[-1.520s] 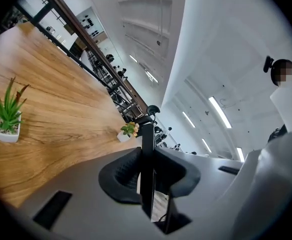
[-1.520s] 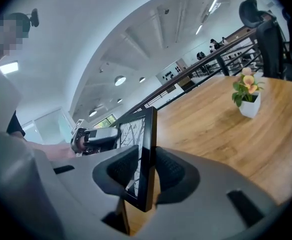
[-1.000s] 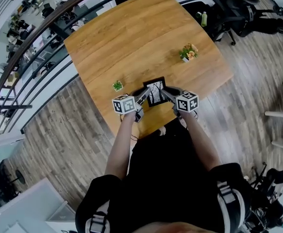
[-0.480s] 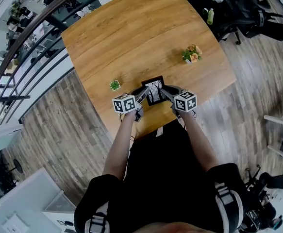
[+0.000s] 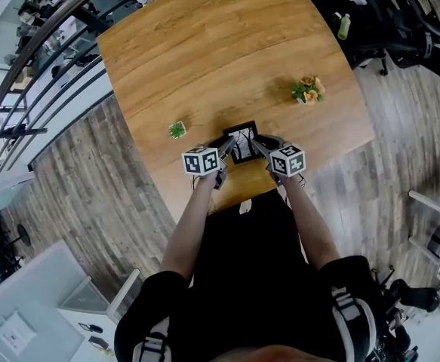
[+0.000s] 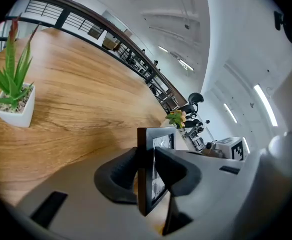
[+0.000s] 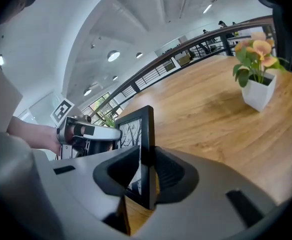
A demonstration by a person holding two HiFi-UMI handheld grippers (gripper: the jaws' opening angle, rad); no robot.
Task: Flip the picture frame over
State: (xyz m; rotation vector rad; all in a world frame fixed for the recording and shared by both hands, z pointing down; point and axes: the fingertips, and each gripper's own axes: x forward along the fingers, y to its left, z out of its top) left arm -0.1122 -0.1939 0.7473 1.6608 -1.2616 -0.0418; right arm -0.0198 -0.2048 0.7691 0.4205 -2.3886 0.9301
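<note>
We are pinching the frame (image 6: 159, 139) with the left claw (image 6: 147, 165). One pad is pressing on the back of the frame and one on the front, and the jaws are opening a little right now. The frame is between them, standing up tall, with its thin edge pointing at this claw.

We are also pinching the frame with the right claw (image 7: 147, 171), on its other side. These jaws are squeezing it from the front and the back. The picture of bare trees is facing the side where we are standing.

So the frame is sitting right between the two claws, near the edge of the table (image 5: 227, 44) that is closest to us. We cannot tell if its bottom is touching the wood.

Just to the left of the left claw, a green plant (image 6: 14, 91) is standing in a small white pot. Farther off, ahead and to the right of the right claw, the flowers (image 7: 258, 76) are standing in another white pot.

Past the far side of the table, a dark rail (image 7: 186, 46) is running along. Some black chairs (image 5: 401, 29) are standing on the floor, well away to the right of the right claw.
</note>
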